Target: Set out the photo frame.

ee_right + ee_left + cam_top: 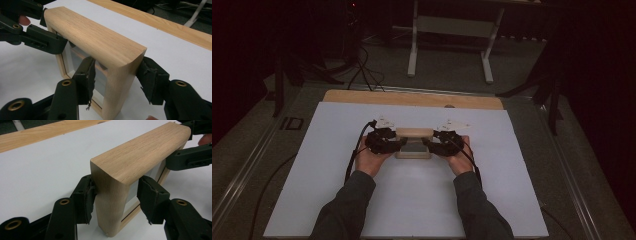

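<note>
A light wooden picture frame (413, 133) stands upright on its long edge in the middle of the white sheet (412, 200). My left gripper (401, 145) clasps its left end and my right gripper (427, 145) its right end. In the left gripper view the pads of my left gripper (117, 195) press on the front and back of the frame's (140, 155) rounded end, and the other gripper's jaws (190, 157) hold the far end. In the right gripper view my right gripper (116, 75) pinches the near end of the frame (95, 40) the same way.
The white sheet covers most of the table, with a bare wooden strip (412, 98) along the far edge. Beyond the table stands a white-legged stand (412, 50), and cables (362, 70) lie on the dark floor. Both forearms come in from the bottom.
</note>
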A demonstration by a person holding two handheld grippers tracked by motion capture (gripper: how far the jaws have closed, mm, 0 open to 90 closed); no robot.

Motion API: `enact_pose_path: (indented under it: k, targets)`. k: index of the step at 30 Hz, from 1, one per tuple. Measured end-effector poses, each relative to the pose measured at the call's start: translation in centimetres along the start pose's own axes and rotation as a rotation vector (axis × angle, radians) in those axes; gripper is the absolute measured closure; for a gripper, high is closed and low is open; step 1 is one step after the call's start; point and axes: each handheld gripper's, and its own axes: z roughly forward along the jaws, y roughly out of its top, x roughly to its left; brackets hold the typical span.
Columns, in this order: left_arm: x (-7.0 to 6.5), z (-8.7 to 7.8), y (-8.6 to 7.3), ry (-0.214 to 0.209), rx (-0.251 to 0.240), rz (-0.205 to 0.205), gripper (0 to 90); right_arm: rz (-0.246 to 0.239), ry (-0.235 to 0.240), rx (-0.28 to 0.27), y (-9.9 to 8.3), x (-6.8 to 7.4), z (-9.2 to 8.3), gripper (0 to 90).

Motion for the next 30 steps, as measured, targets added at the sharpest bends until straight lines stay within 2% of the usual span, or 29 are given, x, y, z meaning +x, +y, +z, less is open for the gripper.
enact_pose_path:
  k: [13,23,30]
  targets:
    - [0.7,0.5,0.4,-0.005,0.007,-0.018,48.4,0.032,-0.023,0.01,0.1,-0.3,0.5,47.2]
    - [1.1,1.0,0.5,-0.009,0.002,-0.042,47.8,0.046,-0.03,0.032,0.3,-0.3,0.8,42.9]
    - [1.4,1.0,0.4,-0.01,0.015,-0.051,42.8,0.047,-0.031,0.036,0.2,-0.5,0.8,40.7]
